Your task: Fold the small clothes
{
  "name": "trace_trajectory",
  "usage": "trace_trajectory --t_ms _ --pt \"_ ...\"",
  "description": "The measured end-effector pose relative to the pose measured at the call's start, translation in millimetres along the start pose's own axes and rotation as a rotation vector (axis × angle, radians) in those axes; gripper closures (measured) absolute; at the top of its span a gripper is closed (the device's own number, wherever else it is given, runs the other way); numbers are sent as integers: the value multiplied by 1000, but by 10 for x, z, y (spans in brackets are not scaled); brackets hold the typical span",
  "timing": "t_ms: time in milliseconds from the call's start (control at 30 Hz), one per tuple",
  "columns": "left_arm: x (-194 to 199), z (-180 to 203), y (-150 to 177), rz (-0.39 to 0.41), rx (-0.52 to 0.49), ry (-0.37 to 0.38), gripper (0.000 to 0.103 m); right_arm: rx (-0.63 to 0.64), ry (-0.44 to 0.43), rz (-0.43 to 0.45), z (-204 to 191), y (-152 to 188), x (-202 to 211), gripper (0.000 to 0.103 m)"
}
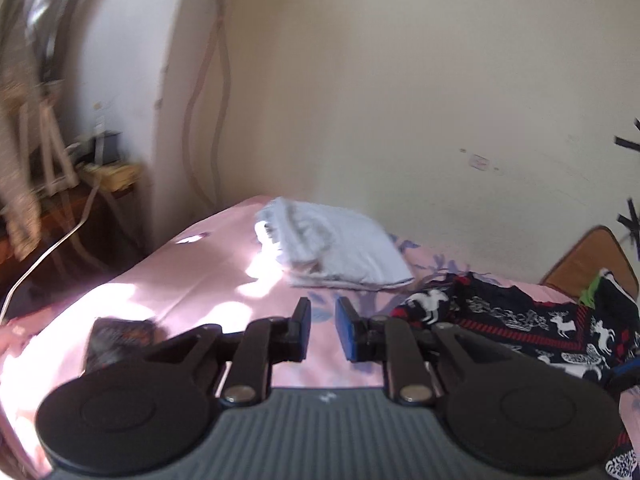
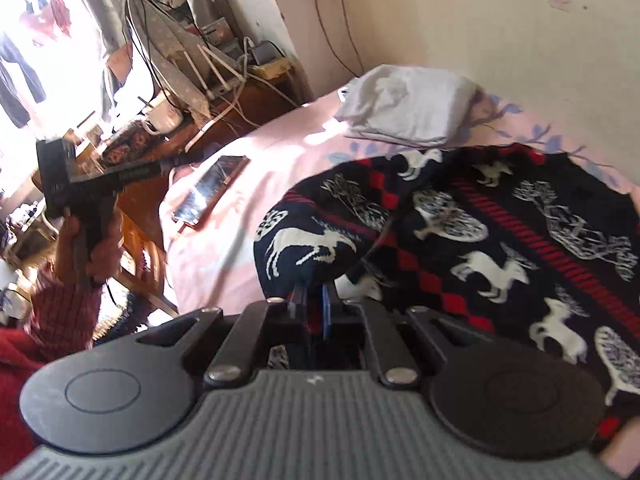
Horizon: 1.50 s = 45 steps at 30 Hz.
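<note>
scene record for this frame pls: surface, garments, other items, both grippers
surface: bed with pink sheet
folded: white garment, near the wall
unfolded: dark reindeer-pattern knit, spread on the sheet
other: phone near the bed edge
left gripper: jaws slightly apart, nothing between them, above the sheet
right gripper: shut on an edge of the knit, fabric bunched at the tips
left hand: seen in the right wrist view, off the bed's side
</note>
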<state>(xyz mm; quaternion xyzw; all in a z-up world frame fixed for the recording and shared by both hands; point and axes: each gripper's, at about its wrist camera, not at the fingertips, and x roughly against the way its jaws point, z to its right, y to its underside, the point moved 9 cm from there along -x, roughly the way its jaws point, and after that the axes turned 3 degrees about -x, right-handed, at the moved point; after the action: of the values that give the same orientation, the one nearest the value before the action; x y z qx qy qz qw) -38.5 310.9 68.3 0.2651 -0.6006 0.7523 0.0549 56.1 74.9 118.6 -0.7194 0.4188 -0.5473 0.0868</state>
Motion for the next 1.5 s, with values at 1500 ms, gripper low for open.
trace_trajectory --t_ms 1500 --pt "-2747 1599 -191 -471 -911 -173 97 -28 225 360 668 212 543 93"
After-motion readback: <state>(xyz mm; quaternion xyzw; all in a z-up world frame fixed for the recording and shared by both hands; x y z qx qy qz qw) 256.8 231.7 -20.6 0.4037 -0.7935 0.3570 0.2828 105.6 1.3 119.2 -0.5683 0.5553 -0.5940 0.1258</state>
